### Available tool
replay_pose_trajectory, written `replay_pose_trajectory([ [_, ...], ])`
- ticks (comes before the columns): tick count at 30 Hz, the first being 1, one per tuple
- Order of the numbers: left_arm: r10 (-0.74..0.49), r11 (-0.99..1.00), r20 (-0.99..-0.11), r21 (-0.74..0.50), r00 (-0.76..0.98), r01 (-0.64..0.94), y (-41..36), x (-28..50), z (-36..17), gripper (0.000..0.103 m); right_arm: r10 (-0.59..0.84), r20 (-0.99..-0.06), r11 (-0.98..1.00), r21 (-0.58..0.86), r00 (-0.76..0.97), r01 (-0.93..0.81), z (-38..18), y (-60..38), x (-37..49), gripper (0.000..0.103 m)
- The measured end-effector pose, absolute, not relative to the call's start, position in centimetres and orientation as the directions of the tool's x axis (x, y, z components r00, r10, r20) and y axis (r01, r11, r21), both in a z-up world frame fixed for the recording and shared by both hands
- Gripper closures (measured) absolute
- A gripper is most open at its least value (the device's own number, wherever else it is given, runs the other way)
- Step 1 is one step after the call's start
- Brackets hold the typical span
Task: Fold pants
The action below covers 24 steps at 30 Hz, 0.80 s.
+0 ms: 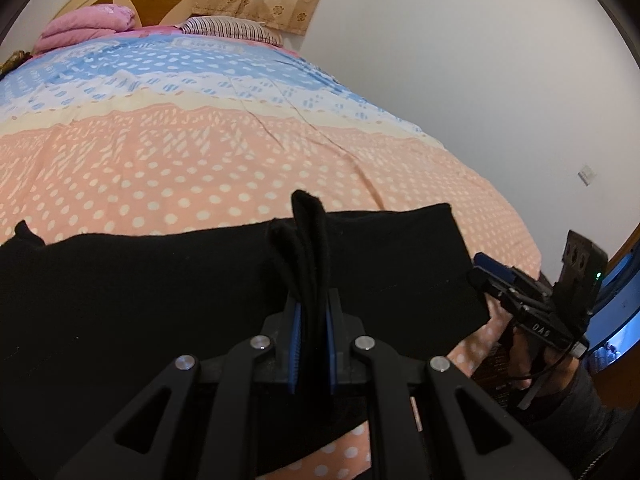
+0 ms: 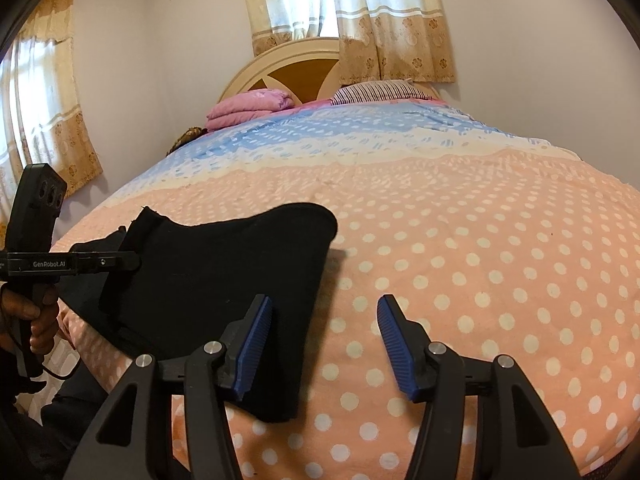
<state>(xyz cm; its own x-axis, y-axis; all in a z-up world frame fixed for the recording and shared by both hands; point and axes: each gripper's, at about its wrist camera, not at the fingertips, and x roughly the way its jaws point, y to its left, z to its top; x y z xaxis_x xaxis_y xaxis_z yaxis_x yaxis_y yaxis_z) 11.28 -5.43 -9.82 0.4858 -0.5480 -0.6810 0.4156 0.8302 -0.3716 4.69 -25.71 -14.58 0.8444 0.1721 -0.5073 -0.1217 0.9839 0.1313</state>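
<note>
- Two hand-held grippers work over black pants [image 2: 224, 280] that lie on a bed [image 2: 460, 240] with a quilt banded in peach with white dots, cream, and blue.
- At far left of the right wrist view, a hand [image 2: 36, 316] grips the handle of the left gripper [image 2: 134, 261], whose tip meets the left edge of the pants, with part of the cloth raised off the quilt there.
- In the left wrist view, the left gripper [image 1: 312, 320] has its jaws pressed together on a bunched, upright fold of the pants [image 1: 200, 300], pinched between the blue ribbed pads [image 1: 295, 344].
- From that pinch the black cloth spreads left and right across the near part of the bed [image 1: 200, 140].
- Right of centre in the right wrist view, the right gripper [image 2: 325, 312] has its jaws spread, with only dotted quilt between the blue pads [image 2: 394, 340].
- The left pad of this gripper stands over the right edge of the pants; whether it touches the cloth cannot be told.
- At the right edge of the left wrist view, the right gripper [image 1: 480, 270] shows just beside the right corner of the pants, carried by a hand [image 1: 528, 356].
- At the head of the bed, a folded pink blanket [image 2: 250, 108] lies to the left and a striped pillow [image 2: 376, 92] to the right, both in front of a rounded headboard [image 2: 296, 68].
- Patterned curtains [image 2: 352, 20] hang behind the headboard.
</note>
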Motion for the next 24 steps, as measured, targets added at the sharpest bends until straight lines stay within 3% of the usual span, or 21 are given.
replay_pose_trajectory([
  [17,-0.515,0.853,-0.688,-0.357,0.510,0.380,-4.0,11.2,-11.1,0.091,0.163,-0.545,0.986,0.102,0.822,-0.128,-15.5,-25.2,5.4,0.035],
  [24,-0.502,0.861,-0.690,-0.342,0.521,0.377,-3.9,10.9,-11.3,0.087,0.159,-0.543,0.987,0.093,0.824,-0.130,-15.5,-25.1,5.4,0.034],
])
